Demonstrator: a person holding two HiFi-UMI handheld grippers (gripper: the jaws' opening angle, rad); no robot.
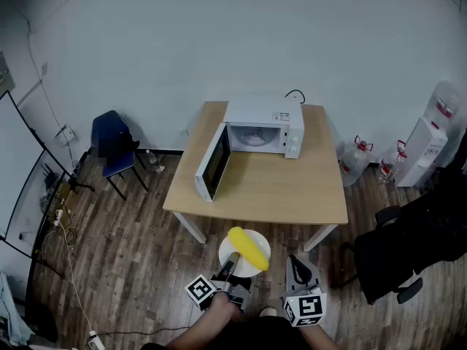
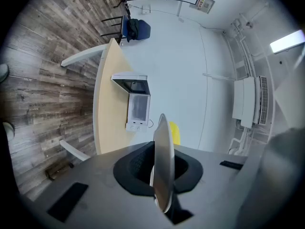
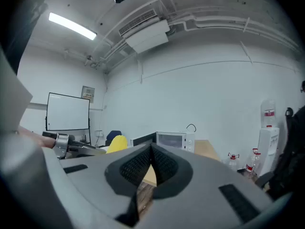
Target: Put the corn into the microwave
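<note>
A yellow corn cob (image 1: 248, 248) lies on a small white plate (image 1: 255, 237), held in the air just in front of the table's near edge. My left gripper (image 1: 230, 262) is shut on the plate's rim. In the left gripper view the plate (image 2: 163, 161) stands edge-on between the pads of the left gripper (image 2: 162, 170), with the corn (image 2: 174, 132) behind it. The white microwave (image 1: 263, 126) sits at the back of the wooden table (image 1: 277, 188), its door (image 1: 213, 162) swung wide to the left. My right gripper (image 1: 296, 264) hovers to the right of the plate, shut on nothing; its pads (image 3: 159, 162) meet.
A blue chair (image 1: 113, 148) stands left of the table. Water bottles (image 1: 355, 159) and a dispenser (image 1: 427, 144) are on the right, with a black office chair (image 1: 408, 246) nearer. Cables (image 1: 66, 254) trail over the wood floor at left.
</note>
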